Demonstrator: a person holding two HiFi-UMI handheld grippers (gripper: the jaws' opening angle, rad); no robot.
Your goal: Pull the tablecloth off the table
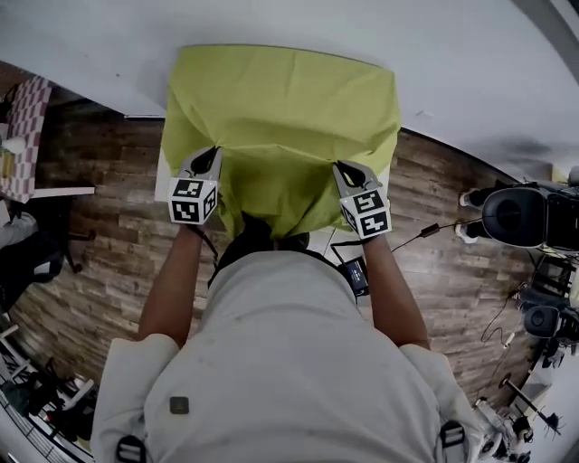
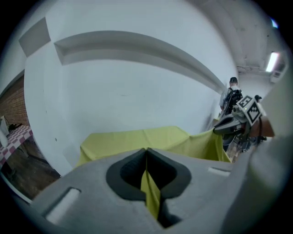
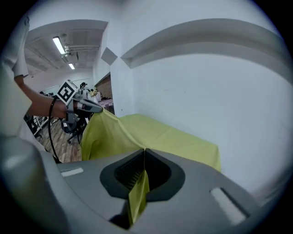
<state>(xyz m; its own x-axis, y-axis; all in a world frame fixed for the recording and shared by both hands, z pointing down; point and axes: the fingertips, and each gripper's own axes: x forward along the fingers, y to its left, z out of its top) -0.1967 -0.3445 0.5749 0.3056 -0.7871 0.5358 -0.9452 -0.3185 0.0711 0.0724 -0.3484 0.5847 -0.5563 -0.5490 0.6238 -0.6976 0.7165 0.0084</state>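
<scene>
A yellow-green tablecloth (image 1: 282,118) covers a small table against the white wall. Its near edge is lifted off the table and stretched between my two grippers. My left gripper (image 1: 213,155) is shut on the cloth's near left part, and a fold of tablecloth (image 2: 150,192) shows pinched between its jaws. My right gripper (image 1: 345,169) is shut on the near right part, with a strip of tablecloth (image 3: 138,194) caught between its jaws. The cloth's middle (image 1: 271,203) sags between the grippers. The far part of the tablecloth (image 3: 174,137) still lies flat on the table.
A white table edge (image 1: 162,172) peeks out at the cloth's left. The white wall (image 1: 271,23) stands right behind the table. Wooden floor (image 1: 99,235) lies on both sides. Black equipment (image 1: 520,217) and a cable (image 1: 425,231) sit at right; a checkered table (image 1: 23,118) at left.
</scene>
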